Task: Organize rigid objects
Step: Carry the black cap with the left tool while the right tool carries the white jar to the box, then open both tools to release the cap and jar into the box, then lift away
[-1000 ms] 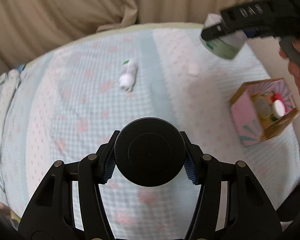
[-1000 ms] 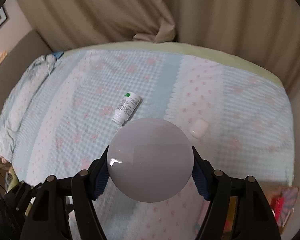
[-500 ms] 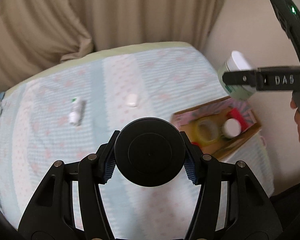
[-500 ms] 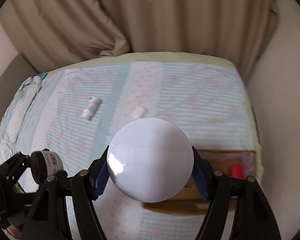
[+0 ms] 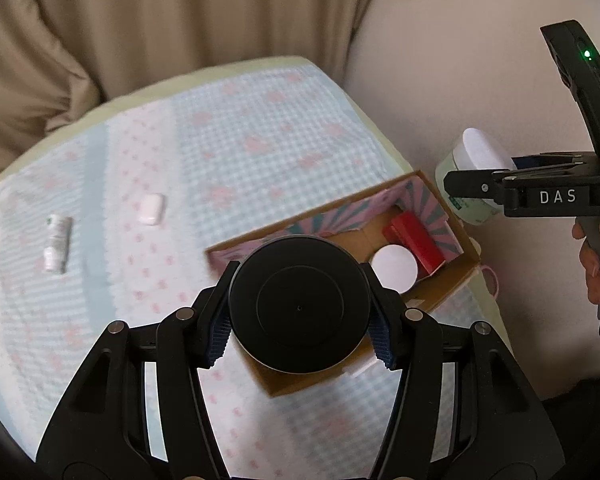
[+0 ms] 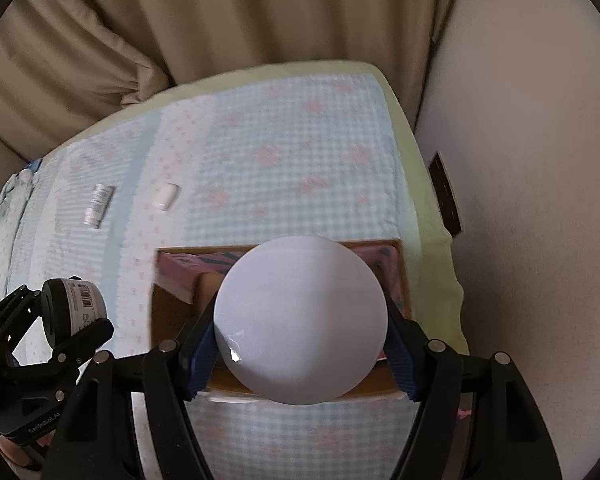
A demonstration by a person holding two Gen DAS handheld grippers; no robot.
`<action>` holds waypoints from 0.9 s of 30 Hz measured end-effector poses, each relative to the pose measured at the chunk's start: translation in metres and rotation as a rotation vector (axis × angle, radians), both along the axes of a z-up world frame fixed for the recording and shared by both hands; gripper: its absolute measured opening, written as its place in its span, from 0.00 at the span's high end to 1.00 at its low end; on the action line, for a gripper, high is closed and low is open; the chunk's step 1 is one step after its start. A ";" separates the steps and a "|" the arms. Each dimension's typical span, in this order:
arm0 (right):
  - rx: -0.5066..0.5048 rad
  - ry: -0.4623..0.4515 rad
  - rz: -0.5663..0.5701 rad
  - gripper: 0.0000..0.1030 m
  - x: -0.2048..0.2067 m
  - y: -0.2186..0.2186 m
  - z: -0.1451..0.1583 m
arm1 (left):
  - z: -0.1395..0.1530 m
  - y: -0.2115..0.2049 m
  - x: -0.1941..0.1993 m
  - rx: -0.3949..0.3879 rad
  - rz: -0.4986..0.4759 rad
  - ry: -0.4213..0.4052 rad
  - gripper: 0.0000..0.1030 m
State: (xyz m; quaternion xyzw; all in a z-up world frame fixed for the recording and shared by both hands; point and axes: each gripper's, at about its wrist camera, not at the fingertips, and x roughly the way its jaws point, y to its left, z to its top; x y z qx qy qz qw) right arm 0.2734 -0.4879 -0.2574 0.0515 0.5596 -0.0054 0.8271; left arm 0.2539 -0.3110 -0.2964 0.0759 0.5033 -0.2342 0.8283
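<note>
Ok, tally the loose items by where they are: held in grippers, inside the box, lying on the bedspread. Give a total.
Held in grippers: 2, the black-lidded jar in the left gripper and the white-lidded jar in the right gripper.
Inside the cardboard box: 2 visible, a white round lid and a red block.
On the bedspread: 2, a small bottle and a white case.
Total: 6.

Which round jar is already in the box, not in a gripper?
The white-lidded jar beside the red box in the cardboard box. The black-lidded jar and the white jar are each clamped in a gripper.
</note>
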 end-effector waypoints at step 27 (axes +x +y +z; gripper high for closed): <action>0.309 0.224 -0.223 0.34 0.044 -0.049 -0.143 | -0.144 -0.059 0.063 0.150 -0.079 0.222 0.48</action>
